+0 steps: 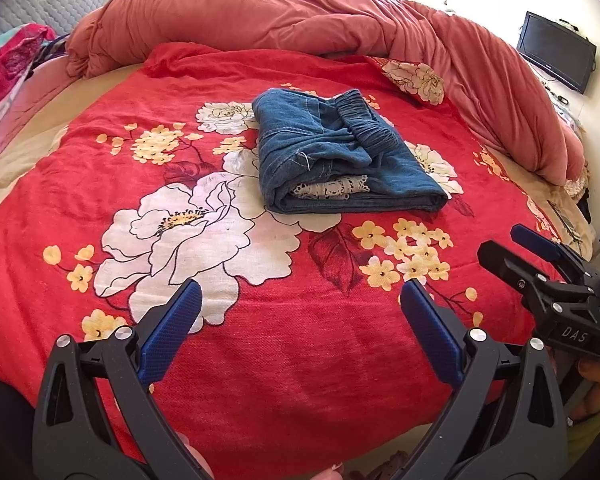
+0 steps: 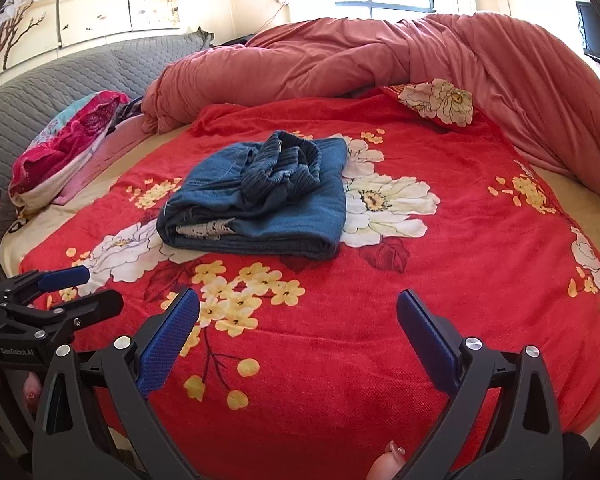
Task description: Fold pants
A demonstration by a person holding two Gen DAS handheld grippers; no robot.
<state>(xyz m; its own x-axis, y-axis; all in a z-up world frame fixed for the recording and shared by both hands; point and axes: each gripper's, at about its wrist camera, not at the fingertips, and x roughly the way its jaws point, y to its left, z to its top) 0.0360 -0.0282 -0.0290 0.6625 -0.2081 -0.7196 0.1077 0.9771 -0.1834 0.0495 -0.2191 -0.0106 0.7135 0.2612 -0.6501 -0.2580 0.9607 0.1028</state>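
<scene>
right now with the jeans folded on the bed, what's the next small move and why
Probably pull both grippers back. The jeans already sit in a compact fold on the red blanket, and the left gripper and right gripper are open, empty and short of them.

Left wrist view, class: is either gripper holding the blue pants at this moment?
No. The blue pants lie folded on the red floral blanket, apart from the open left gripper and right gripper.
</scene>
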